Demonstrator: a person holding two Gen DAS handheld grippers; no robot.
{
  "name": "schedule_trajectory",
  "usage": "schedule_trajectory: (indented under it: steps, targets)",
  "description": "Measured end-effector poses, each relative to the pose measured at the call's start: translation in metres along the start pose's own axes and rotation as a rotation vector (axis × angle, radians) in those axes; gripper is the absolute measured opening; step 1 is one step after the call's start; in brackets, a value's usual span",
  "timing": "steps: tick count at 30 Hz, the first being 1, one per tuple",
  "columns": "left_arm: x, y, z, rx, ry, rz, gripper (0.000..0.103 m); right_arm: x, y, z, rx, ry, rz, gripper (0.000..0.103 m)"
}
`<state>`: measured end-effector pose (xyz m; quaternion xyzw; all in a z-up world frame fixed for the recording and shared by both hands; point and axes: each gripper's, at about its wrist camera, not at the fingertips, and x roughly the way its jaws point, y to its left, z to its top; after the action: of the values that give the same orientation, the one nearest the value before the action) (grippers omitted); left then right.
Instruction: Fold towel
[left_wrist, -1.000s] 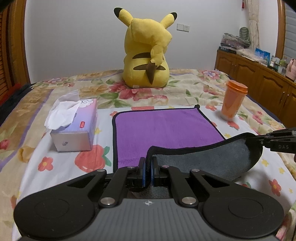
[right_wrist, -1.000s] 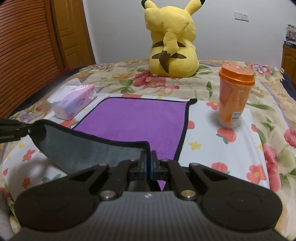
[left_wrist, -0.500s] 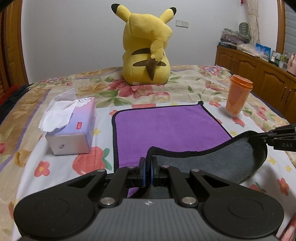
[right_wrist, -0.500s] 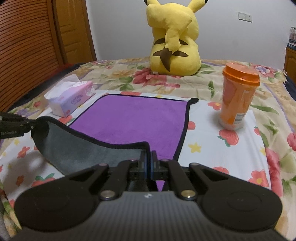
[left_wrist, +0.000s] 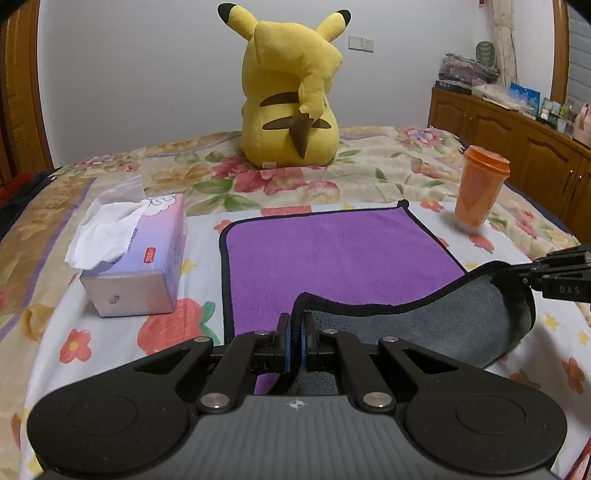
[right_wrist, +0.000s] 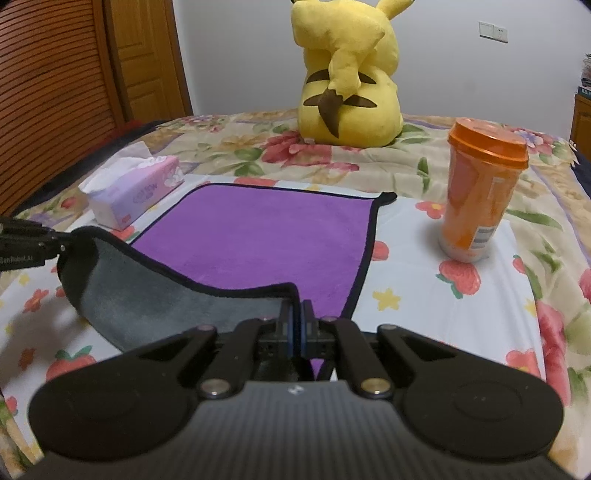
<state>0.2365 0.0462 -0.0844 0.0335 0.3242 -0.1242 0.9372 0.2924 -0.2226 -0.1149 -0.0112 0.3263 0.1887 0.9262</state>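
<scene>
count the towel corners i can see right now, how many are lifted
4 corners on the towel: 2 lifted, one clamped in the left tongs, one in the right tongs; 2 flat on the bed, far left toward the tissue box, far right toward the orange cup.

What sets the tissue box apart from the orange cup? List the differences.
The pale purple cardboard tissue box is rectangular and lies flat; the orange lidded plastic cup is round and stands upright. The box is open on top, with white tissue sticking out; the cup is closed by its lid. The box sits left of the purple towel, the cup right. Both rest on the floral bedspread.
</scene>
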Motion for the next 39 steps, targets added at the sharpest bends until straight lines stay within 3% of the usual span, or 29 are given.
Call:
schedule_trajectory:
  steps: [16,39]
  targets:
    - [-0.013,0.011,0.037,-0.04,-0.099,-0.007,0.008,-0.016,-0.004,0.035,-0.01,-0.127,0.001,0.004]
    - [0.033,0.031,0.088,-0.024,-0.142,0.036,0.008,0.023,-0.008,0.084,-0.11,-0.184,-0.046,0.004]
